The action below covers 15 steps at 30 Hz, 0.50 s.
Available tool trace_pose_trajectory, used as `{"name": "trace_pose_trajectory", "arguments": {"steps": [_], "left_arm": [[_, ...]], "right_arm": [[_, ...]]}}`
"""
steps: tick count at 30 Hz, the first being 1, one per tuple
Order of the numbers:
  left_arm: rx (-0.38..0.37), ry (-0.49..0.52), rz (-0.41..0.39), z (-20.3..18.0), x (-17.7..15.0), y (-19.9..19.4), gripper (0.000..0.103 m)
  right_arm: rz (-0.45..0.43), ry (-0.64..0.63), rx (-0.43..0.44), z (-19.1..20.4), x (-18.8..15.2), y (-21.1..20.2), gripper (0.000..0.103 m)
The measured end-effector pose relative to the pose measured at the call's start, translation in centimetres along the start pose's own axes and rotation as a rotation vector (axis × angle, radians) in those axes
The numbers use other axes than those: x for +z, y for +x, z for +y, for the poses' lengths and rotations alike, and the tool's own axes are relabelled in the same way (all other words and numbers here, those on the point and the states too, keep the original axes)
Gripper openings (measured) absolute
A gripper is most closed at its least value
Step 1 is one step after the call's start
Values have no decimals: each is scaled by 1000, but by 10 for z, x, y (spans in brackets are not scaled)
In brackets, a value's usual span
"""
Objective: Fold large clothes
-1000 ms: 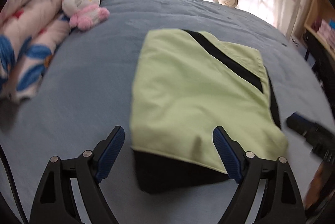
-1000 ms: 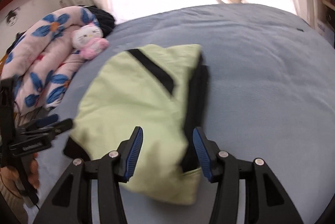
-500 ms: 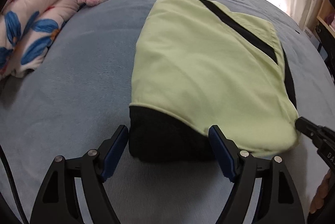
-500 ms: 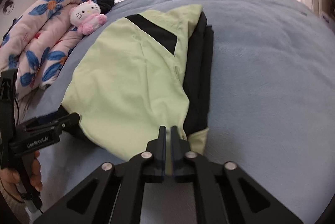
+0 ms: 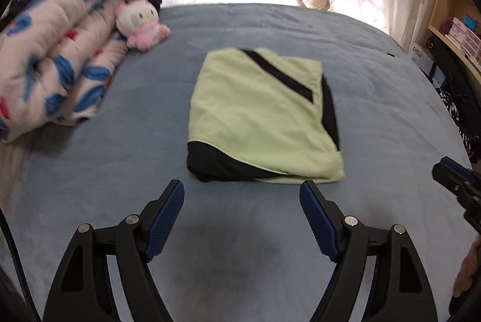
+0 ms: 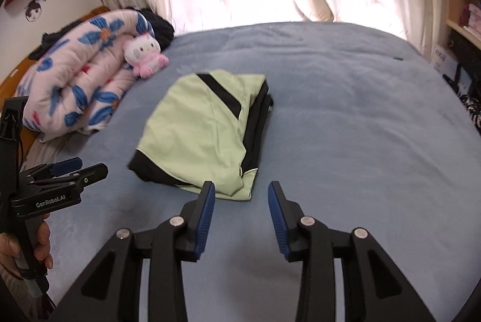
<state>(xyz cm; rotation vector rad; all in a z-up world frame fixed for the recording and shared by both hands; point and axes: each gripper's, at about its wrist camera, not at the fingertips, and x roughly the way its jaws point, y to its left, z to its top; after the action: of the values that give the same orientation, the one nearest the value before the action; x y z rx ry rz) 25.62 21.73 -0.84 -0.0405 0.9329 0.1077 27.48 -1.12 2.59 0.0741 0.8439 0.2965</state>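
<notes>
Left wrist view: folded garment [image 5: 258, 114] lies mid-bed [image 5: 120, 171], clear of both grippers. Left gripper [image 5: 242, 219] open, empty; right gripper [image 6: 240, 212] empty, jaws just reopened. Fold looks finished; best to withdraw without snagging the near edge.

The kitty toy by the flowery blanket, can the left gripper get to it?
Probably yes. The left gripper is open and empty, and bare blue bed lies between it and the kitty toy. The folded green top sits off to the side.

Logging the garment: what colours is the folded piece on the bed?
Light green with black panels, the folded garment shows best in the left wrist view.
</notes>
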Motion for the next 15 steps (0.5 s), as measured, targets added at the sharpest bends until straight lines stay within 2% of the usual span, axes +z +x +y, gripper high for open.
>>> {"name": "trace_pose_trajectory", "arguments": {"steps": [3, 8, 15], "left_arm": [[3, 23, -30, -11, -5, -47, 79], [36, 51, -60, -33, -23, -119, 80], [24, 99, -111, -64, -61, -197, 84]], "right_arm": [[-28, -5, 2, 0, -4, -46, 51], [-87, -29, -7, 2, -18, -124, 59], [-121, -59, -6, 8, -46, -215, 61]]}}
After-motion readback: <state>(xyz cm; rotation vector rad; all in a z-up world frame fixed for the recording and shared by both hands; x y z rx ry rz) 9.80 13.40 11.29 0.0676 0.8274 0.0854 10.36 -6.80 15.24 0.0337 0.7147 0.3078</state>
